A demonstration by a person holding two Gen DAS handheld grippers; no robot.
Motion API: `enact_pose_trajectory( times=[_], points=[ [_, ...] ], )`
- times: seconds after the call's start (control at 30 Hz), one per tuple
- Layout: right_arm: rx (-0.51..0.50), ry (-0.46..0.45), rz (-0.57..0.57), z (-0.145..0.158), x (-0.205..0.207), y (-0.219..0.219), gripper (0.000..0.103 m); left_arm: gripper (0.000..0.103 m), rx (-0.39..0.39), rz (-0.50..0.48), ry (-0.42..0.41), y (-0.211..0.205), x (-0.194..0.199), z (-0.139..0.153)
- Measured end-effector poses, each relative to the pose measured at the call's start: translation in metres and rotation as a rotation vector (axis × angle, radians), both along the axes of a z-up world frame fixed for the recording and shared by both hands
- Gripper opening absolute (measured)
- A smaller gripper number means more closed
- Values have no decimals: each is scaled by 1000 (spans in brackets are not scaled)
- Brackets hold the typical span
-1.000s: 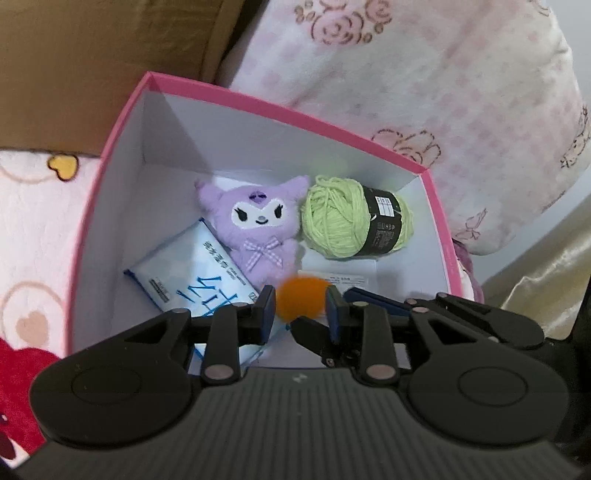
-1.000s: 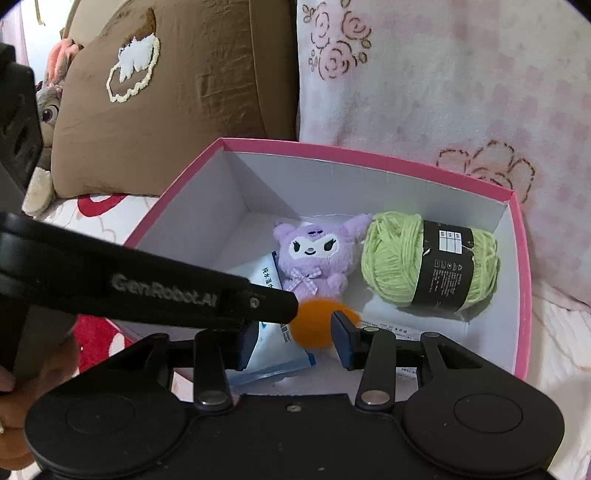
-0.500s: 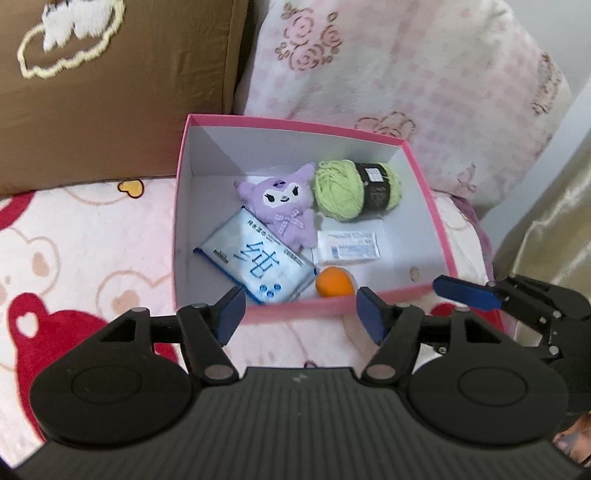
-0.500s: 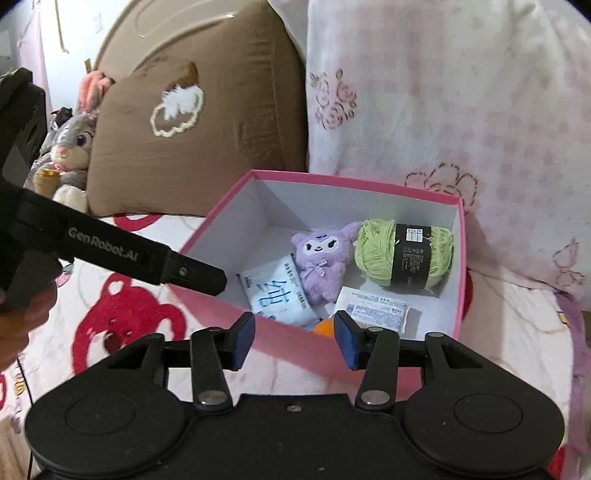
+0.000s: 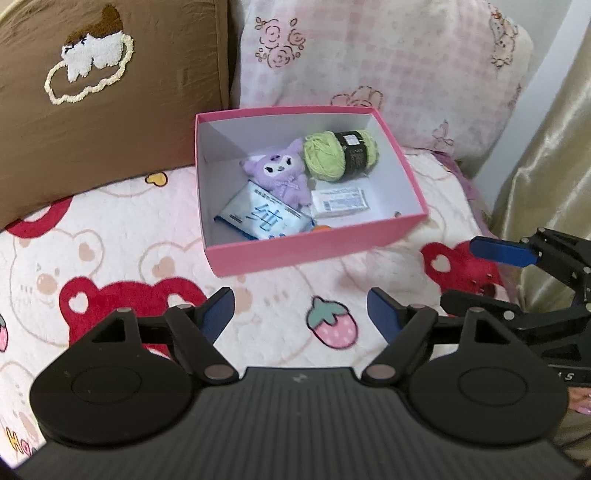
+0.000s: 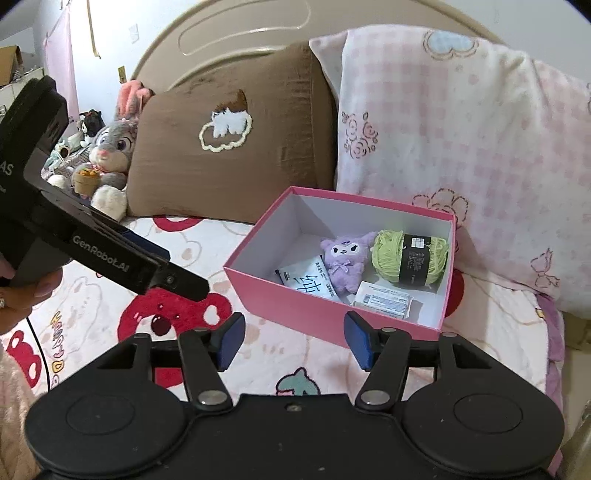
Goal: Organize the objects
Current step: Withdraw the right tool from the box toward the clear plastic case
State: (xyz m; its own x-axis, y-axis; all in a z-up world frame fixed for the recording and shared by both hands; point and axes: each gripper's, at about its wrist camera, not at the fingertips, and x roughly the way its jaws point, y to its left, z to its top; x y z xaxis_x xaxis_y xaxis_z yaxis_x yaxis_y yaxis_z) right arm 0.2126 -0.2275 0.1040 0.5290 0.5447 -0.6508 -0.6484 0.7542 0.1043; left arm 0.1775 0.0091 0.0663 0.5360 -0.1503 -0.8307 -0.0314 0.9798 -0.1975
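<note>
Pink box (image 5: 306,249) is placed on bed blanket (image 5: 110,266), before pillows. Purple plush (image 5: 280,173), green yarn ball (image 5: 340,155), blue tissue pack (image 5: 262,218), white packet (image 5: 340,199) are seen inside; orange ball (image 5: 320,228) is half hidden at near wall. Left hand-held gripper (image 5: 300,314) is held wide open, nothing gripped, near side of box. Right hand-held gripper (image 6: 293,341) is likewise open, nothing gripped.

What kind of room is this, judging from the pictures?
Most likely a bedroom: a curved headboard, a brown pillow and pink pillow leaning against it, and a bear-print blanket under the pink box.
</note>
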Motion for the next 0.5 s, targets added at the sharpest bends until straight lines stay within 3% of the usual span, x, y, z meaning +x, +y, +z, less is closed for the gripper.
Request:
enact_pose_trajectory(
  times=[0.13,0.27,0.33,0.5],
  points=[
    [34,5,8,8,-15,-12,71,82,-67,-26,6,-5,-16,8],
    [41,-15,15,12,-29,-23,76,83,-88,-57,14,-15,-29,12],
    [24,-41,20,13,-36,-27,83,85,-95,-65,8,-20,-33,11],
    [18,-64,-7,5,-50,-46,86,86,-91,-73,25,-34,-37,1]
  ],
)
